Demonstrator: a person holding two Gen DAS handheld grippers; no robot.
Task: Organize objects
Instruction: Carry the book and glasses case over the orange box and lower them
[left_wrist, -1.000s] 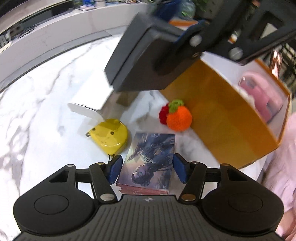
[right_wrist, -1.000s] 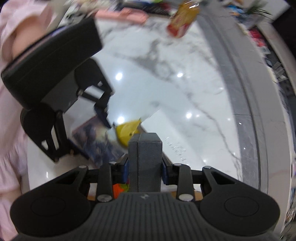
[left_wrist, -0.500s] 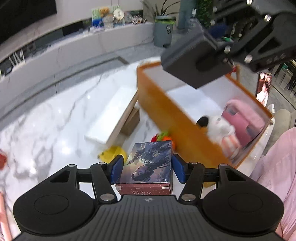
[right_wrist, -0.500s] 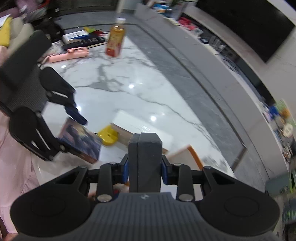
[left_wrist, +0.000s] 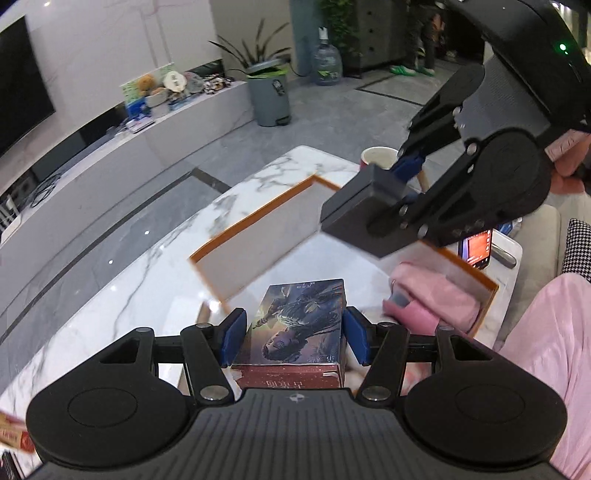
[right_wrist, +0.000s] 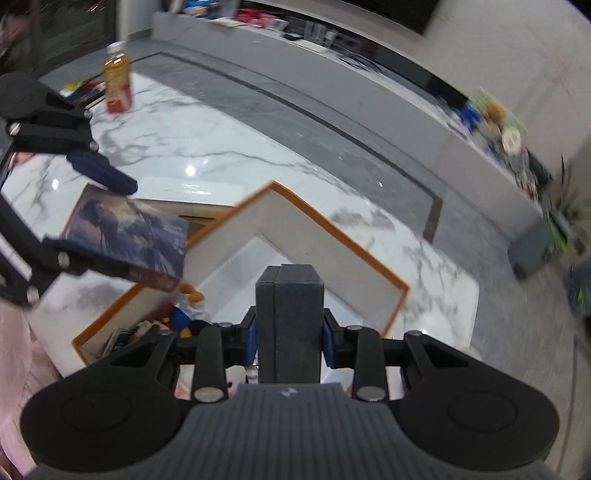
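My left gripper (left_wrist: 293, 332) is shut on a picture-covered box (left_wrist: 297, 325) and holds it in the air over the near edge of an orange-rimmed white bin (left_wrist: 258, 214). My right gripper (right_wrist: 289, 334) is shut on a dark grey box (right_wrist: 290, 317) and holds it above the same bin (right_wrist: 332, 236). The right gripper with the grey box (left_wrist: 365, 218) shows in the left wrist view, and the left gripper's picture box (right_wrist: 129, 232) shows at the left of the right wrist view. A pink item (left_wrist: 432, 299) and small toys (right_wrist: 181, 317) lie inside the bin.
The bin stands on a white marble table (left_wrist: 147, 280). A drink bottle (right_wrist: 117, 83) stands at the table's far end. A red cup (left_wrist: 378, 158) sits beyond the bin. A phone (left_wrist: 476, 247) lies at the right. The person's pink sleeve (left_wrist: 543, 350) is close by.
Both grippers rose from the tabletop and swung over the bin with their boxes held. The yellow tape measure and crochet fruit have left the left wrist view.
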